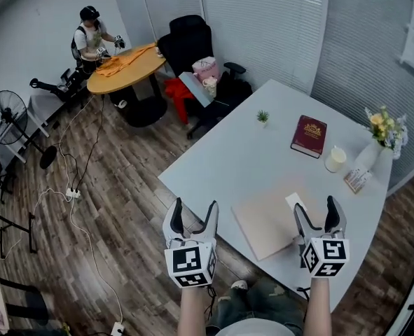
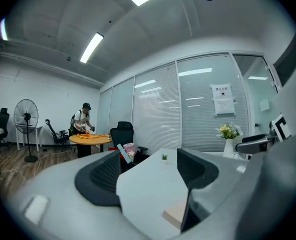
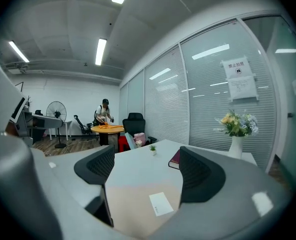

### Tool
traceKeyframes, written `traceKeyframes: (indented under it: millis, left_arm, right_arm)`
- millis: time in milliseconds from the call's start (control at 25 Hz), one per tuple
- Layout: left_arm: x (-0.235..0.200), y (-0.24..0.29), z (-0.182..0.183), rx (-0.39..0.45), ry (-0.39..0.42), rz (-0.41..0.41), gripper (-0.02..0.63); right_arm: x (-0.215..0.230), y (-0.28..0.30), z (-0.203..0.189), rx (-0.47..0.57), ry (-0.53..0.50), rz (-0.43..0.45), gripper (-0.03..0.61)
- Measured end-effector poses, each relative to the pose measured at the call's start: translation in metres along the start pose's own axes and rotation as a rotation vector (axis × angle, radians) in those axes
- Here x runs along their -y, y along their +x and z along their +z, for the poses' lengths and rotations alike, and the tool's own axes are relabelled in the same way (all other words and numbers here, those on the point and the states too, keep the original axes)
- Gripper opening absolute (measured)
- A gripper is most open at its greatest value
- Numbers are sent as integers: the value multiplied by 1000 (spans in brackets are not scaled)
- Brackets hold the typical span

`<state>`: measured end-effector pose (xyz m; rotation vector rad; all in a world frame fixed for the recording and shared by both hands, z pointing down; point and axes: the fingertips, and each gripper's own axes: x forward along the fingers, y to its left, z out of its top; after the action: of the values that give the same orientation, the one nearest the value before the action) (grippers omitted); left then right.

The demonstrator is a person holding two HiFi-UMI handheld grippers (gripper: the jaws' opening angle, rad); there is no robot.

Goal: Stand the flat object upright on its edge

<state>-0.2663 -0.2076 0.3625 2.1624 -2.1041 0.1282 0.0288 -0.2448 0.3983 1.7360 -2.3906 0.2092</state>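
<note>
flat object (image 1: 266, 219): tan, lying flat at the near edge of the white table (image 1: 242, 152), small white label (image 1: 295, 201) on top
left gripper (image 1: 194, 208): just off the table's near-left edge, over the floor, 2 jaws spread, nothing between them
right gripper (image 1: 316, 210): above the table's near edge, at the flat object's right corner, jaws wide apart, pinching nothing
red book (image 1: 309, 136): farther back on the table, flat

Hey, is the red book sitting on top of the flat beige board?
No, the red book lies on the bare table, apart from the beige board, which carries a small white card.
</note>
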Motion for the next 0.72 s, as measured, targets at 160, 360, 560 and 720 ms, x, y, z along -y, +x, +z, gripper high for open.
traceKeyframes:
  millis: [160, 360, 560, 720]
  left_arm:
    - [4, 15, -17, -48, -23, -33, 344]
    - [4, 30, -38, -100, -43, -52, 344]
    - [9, 49, -59, -164, -72, -74, 344]
    - [20, 69, -76, -215, -85, -122, 344]
  right_arm:
    - [7, 7, -17, -55, 6, -25, 418]
    - [5, 24, -40, -129, -26, -19, 430]
    - [7, 42, -55, -183, -38, -21, 448]
    - [14, 51, -67, -213, -24, -31, 446]
